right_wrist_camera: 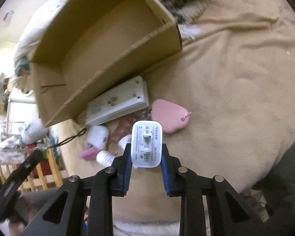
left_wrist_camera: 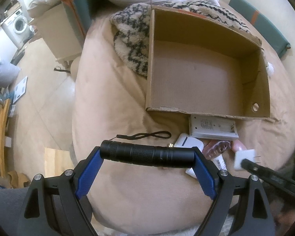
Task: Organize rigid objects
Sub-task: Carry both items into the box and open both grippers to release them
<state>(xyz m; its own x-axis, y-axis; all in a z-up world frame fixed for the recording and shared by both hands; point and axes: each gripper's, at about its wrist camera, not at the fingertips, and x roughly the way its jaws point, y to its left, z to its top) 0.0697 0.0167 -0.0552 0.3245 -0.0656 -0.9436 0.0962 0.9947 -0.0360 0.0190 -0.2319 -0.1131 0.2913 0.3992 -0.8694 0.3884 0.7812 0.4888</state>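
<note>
Your left wrist camera: steeply downward, close above the bed, facing the cardboard box (left_wrist_camera: 206, 63). Your right wrist camera: downward, nearer, box (right_wrist_camera: 100, 45) upper left. Shared by both: box, white power strip (left_wrist_camera: 212, 126) (right_wrist_camera: 118, 102).

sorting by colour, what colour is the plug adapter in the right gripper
White, with grey print around its two metal prongs. The plug adapter shows best in the right wrist view.

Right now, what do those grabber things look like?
Both look alike. Each hand-held gripper, left and right, has black arms shaped like triangles with holes, round silver bolts at the joints, and two fingers lined with ribbed blue pads. No cables or sleeves show.
</note>
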